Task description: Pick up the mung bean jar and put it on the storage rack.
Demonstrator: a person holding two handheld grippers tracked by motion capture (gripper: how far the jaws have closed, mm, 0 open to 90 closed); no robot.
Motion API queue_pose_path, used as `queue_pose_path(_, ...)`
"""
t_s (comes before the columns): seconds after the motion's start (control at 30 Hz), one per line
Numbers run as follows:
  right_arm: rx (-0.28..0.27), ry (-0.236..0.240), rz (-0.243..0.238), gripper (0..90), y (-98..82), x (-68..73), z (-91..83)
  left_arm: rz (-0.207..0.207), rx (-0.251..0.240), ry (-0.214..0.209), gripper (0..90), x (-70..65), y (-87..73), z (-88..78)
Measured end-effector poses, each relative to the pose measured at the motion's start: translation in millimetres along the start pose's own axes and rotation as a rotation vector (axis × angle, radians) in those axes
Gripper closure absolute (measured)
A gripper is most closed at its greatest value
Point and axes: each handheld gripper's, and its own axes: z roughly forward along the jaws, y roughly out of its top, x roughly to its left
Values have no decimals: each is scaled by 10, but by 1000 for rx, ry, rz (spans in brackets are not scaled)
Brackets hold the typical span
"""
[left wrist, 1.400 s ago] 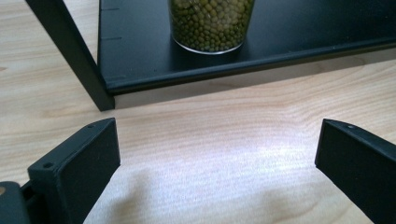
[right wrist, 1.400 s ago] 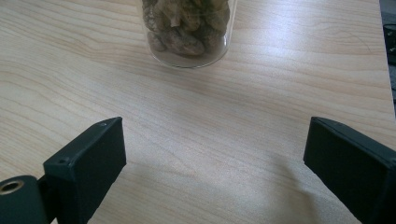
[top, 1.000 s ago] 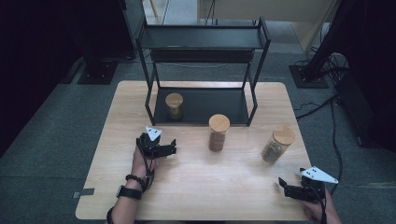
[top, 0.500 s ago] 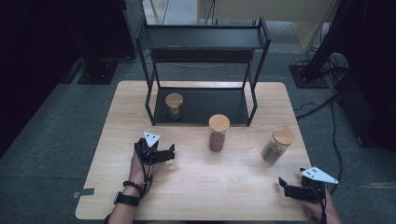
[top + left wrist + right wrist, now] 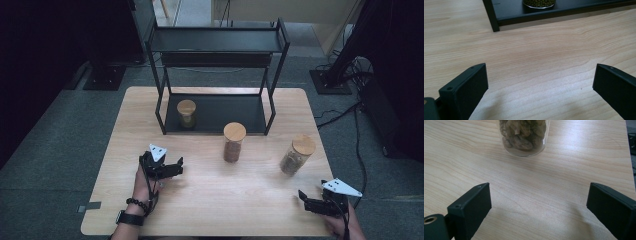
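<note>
My left gripper (image 5: 172, 169) has pulled back from the shelf rack (image 5: 274, 50), jaws wide and empty, leaving the green-bean jar (image 5: 186, 113) on its bottom tier at my twelve o'clock. My right gripper (image 5: 306, 200) waits, jaws spread, the mushroom jar (image 5: 296, 154) at its eleven o'clock looking next.

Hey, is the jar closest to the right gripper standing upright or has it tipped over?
Upright. The jar stands on its base on the table, its wooden lid on top; the right gripper waits short of it, jaws open.
</note>
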Motion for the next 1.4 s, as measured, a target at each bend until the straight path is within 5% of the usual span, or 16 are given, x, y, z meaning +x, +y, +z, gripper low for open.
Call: queue_pose_path(1.4,-1,-8,9,52,-1,-3,-3,-27,-5,31,2,382,-363,-455)
